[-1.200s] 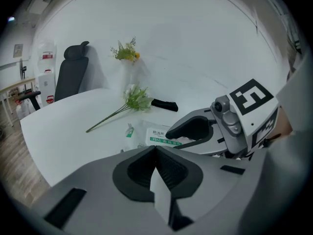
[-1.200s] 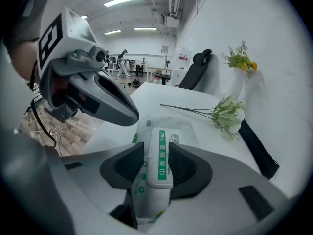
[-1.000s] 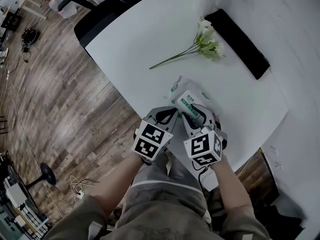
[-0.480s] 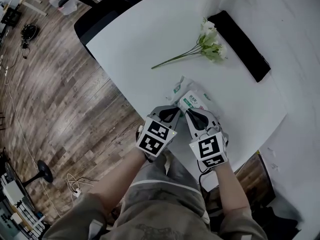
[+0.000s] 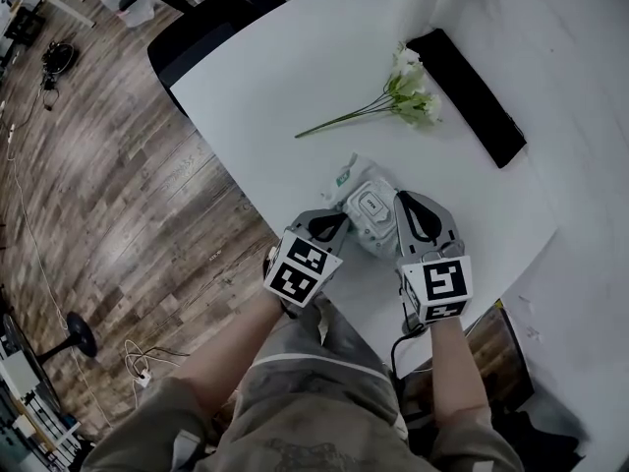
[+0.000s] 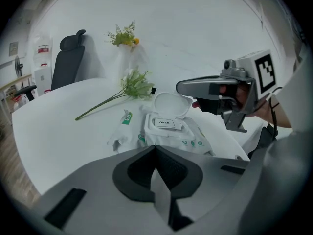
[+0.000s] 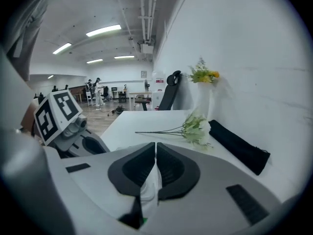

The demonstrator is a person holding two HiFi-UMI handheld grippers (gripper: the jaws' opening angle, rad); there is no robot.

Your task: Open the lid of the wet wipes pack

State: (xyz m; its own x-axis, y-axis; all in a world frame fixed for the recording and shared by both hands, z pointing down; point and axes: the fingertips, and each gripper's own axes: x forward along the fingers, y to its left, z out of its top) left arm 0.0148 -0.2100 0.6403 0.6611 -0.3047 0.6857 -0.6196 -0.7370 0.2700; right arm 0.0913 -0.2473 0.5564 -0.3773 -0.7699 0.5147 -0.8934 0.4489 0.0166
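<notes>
The wet wipes pack lies near the front edge of the white table. Its round white lid stands flipped up, and the seal sticker marked OPEN shows beneath it. My right gripper is raised at the lid's right edge and shut on a thin white piece of the lid. My left gripper is shut on the pack's near end and holds it down.
A sprig of white flowers and a long black case lie further back on the table. A small green-and-white packet lies left of the pack. A black office chair stands beyond the far table edge.
My right gripper has shut on the lid, then risen and swung right, flipping the lid open. The left gripper has stayed on the pack's near end.
</notes>
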